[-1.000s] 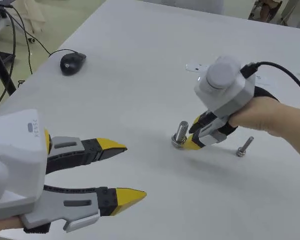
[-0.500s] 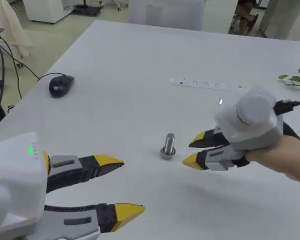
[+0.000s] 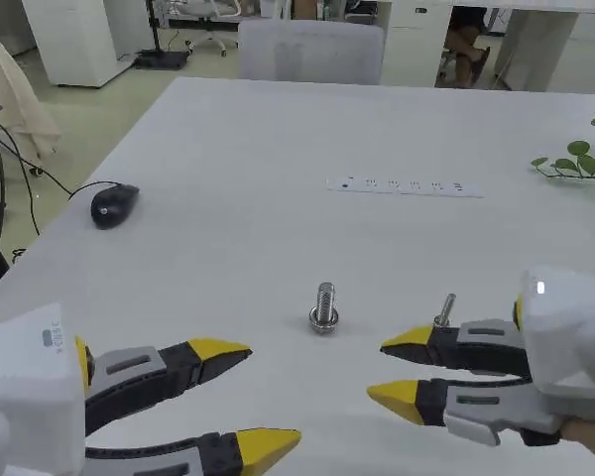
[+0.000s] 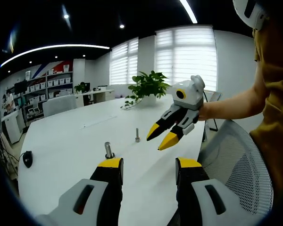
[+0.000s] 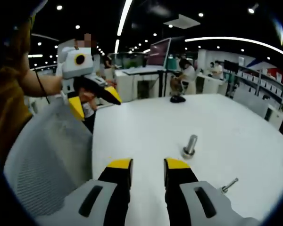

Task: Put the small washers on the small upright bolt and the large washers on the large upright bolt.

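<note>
While the left gripper (image 3: 243, 397) gapes wide over the near edge of the white table (image 3: 278, 149), its yellow tips well apart, the right gripper (image 3: 395, 369) hangs beside it with its jaws parted more narrowly. Nothing sits between either pair of tongs.

Beyond them, near the middle of the table, stands the large bolt (image 3: 323, 305). It rests head down with its threaded shank pointing straight up, so its long axis is vertical. A bright ring (image 3: 323, 319) circles its foot (washers already stacked, or the bolt's own flange: too small to tell). The small bolt (image 3: 443, 310) stands equally upright to its right, just behind the right gripper's upper tip.

By the look of it the hardware is steel, which would make it stiff, hard, heavy for its size and slick against smooth jaws. Thin, flat washers would probably be awkward to lift off so smooth a top. They are likely best pinched across the rim, edge to edge, and lowered hole-first down the shank. The bolts, balanced on their heads, could topple at a sideways knock.

A mouse (image 3: 112, 205) and a power strip (image 3: 405, 185) lie well off toward the far side.
</note>
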Tool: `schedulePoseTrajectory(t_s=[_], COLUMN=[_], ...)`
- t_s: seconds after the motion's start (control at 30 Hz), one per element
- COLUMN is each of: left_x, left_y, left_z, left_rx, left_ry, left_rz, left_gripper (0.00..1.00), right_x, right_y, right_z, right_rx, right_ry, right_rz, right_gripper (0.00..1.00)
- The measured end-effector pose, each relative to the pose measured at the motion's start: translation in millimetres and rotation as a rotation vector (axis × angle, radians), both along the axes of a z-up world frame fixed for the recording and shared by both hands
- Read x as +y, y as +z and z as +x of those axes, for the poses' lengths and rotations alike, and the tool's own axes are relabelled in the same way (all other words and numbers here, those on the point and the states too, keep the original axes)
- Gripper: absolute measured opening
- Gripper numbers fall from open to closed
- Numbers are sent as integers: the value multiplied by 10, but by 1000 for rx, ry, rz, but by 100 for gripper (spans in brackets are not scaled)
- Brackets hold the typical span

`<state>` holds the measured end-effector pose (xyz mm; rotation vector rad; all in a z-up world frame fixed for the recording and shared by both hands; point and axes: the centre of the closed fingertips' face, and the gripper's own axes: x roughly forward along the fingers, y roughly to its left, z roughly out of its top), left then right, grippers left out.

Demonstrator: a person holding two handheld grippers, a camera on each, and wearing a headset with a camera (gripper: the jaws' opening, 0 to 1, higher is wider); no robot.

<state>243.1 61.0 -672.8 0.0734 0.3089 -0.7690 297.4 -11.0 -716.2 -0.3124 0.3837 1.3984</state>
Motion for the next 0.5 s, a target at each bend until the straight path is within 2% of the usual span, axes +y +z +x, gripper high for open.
schedulePoseTrajectory(t_s=[0.07, 0.17, 0.23, 0.3, 0.4, 0.5], left_x=[-24, -52, -60, -82, -124, -157], left_y=[31, 86, 96, 103, 124, 169], left_z=[-25, -65, -86, -124, -184, -233], left_rx=[2, 5, 4, 6, 8, 8], left_ry=[-2, -1, 5, -1, -16, -25], left_rz=[-23, -67, -73, -78, -77, -115], left_gripper=[44, 46, 47, 47, 50, 53], right_x=[-129, -304, -381, -427, -523, -616], right_y=[-29, -33, 49, 192, 280, 261], right_z=[-95, -205, -235, -212, -249, -302], right_rx=[38, 28, -2, -47, -51, -39], right_ry=[-45, -68, -79, -97, -101, -115], right_rz=[26, 21, 25, 61, 85, 77], right_gripper=[31, 37, 41, 43, 45, 47])
